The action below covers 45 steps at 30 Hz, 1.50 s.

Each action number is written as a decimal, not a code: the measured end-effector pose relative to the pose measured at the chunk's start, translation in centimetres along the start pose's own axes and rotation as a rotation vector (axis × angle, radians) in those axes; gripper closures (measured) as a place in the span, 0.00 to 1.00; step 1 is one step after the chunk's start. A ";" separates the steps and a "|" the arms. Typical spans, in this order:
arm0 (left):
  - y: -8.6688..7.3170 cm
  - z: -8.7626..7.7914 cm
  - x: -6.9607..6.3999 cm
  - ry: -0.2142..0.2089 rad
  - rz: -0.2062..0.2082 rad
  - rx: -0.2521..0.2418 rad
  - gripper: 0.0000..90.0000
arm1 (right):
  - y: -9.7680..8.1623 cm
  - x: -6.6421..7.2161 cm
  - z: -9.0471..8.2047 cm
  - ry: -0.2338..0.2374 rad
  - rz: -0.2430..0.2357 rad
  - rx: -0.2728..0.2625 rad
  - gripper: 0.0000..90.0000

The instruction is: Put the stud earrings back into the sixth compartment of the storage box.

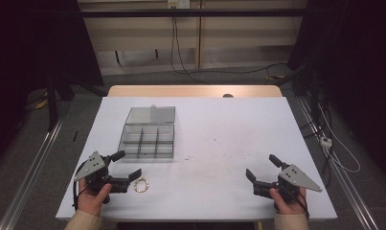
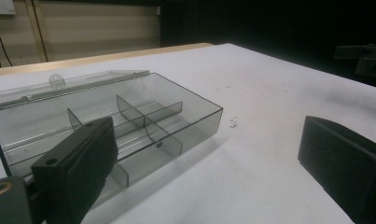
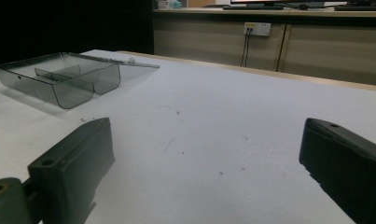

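Both grippers low at the near edge of the white table (image 1: pixel 214 120), each in a hand. Left gripper (image 1: pixel 130 164) has jaws spread wide, nothing btwn them; a small gold ring (image 1: pixel 141 185) lies on the table just beside its near jaw tip, can't tell if touching. Clear divided box (image 1: pixel 146 141) sits just beyond, far-left part of the table, lid (image 1: pixel 150 115) folded flat back, compartments look bare. Right gripper (image 1: pixel 262 166) near-right, well apart from box & ring, jaws also wide w/ bare table btwn
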<state>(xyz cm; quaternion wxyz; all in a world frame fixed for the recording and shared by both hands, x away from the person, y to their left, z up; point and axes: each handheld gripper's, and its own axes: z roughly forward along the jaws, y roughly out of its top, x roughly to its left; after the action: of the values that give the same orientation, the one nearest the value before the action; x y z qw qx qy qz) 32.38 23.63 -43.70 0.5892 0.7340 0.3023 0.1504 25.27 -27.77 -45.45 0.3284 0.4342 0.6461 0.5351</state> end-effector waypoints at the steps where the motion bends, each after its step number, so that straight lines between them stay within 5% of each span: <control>1: 0.0 0.0 0.0 0.002 0.002 0.002 0.05 | 0.0 0.0 0.0 0.000 -0.002 0.001 0.03; 9: 0.1 -0.2 0.2 0.004 0.000 0.036 0.05 | 0.0 0.2 0.2 0.005 -0.002 0.001 0.03; 14: 0.6 0.1 0.0 0.045 -0.014 0.086 0.05 | 0.1 0.3 0.2 0.008 -0.009 0.001 0.03; 26: 0.0 0.1 0.4 0.035 0.005 0.255 0.39 | 0.1 0.2 0.2 0.001 -0.012 -0.002 0.03; 30: -0.5 0.3 0.5 0.016 0.018 0.303 0.44 | 0.1 0.3 0.2 0.005 -0.013 0.000 0.03; 31: -0.6 0.5 0.4 -0.029 0.009 0.331 0.50 | 0.2 0.3 0.2 0.006 -0.015 -0.002 0.03; 34: -0.8 0.8 0.1 -0.028 0.034 0.355 0.52 | 0.2 0.3 0.2 0.004 -0.016 -0.002 0.03; 41: -1.3 1.6 -0.2 -0.044 0.022 0.425 0.65 | 0.2 0.3 0.1 0.004 -0.013 -0.002 0.03; 45: -1.3 2.0 -0.3 -0.037 0.064 0.443 0.70 | 0.1 0.2 0.0 -0.001 -0.018 -0.001 0.03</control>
<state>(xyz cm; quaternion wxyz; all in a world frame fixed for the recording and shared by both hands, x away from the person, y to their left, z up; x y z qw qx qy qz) 32.90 22.04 -45.43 0.4137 0.8574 0.2938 0.0856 25.20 -27.59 -45.32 0.3340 0.4283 0.6495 0.5322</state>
